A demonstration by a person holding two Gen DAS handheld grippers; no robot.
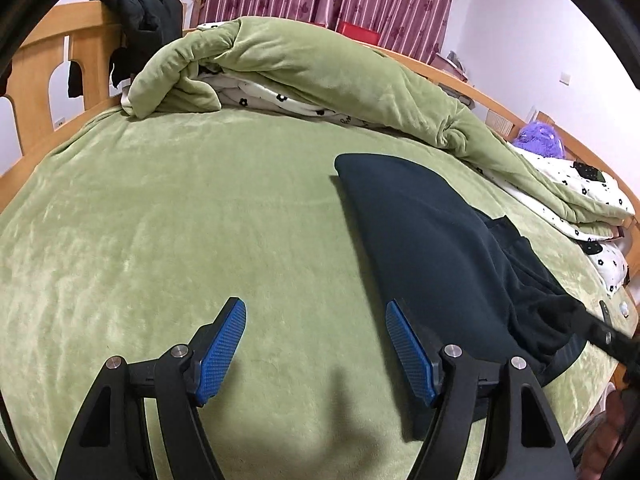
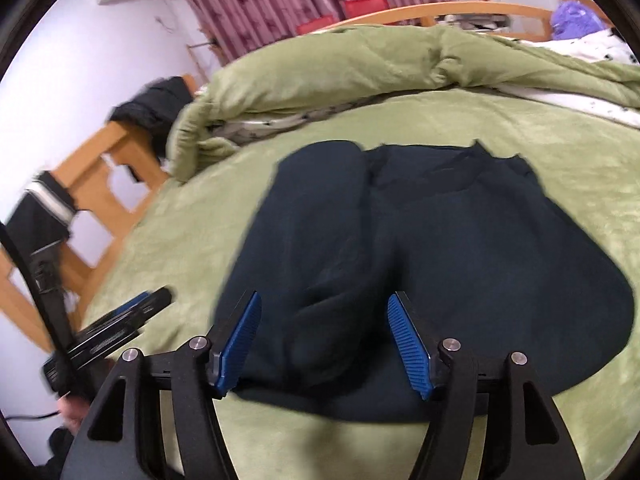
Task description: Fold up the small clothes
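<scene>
A dark navy garment (image 2: 440, 264) lies partly folded on the green bed cover (image 2: 192, 240); in the left wrist view the garment (image 1: 432, 248) lies to the right. My left gripper (image 1: 316, 344) is open and empty, above the bare cover just left of the garment's near edge. My right gripper (image 2: 324, 344) is open and empty, directly over the garment's near end. The left gripper also shows at the left of the right wrist view (image 2: 132, 312). The right wrist view is blurred.
A rolled green quilt (image 1: 320, 76) with white flowered lining lies along the far side of the bed. A wooden bed frame (image 1: 36, 88) with dark clothes (image 1: 140, 28) hung on it stands at the left. A purple plush (image 1: 538, 140) lies at the far right.
</scene>
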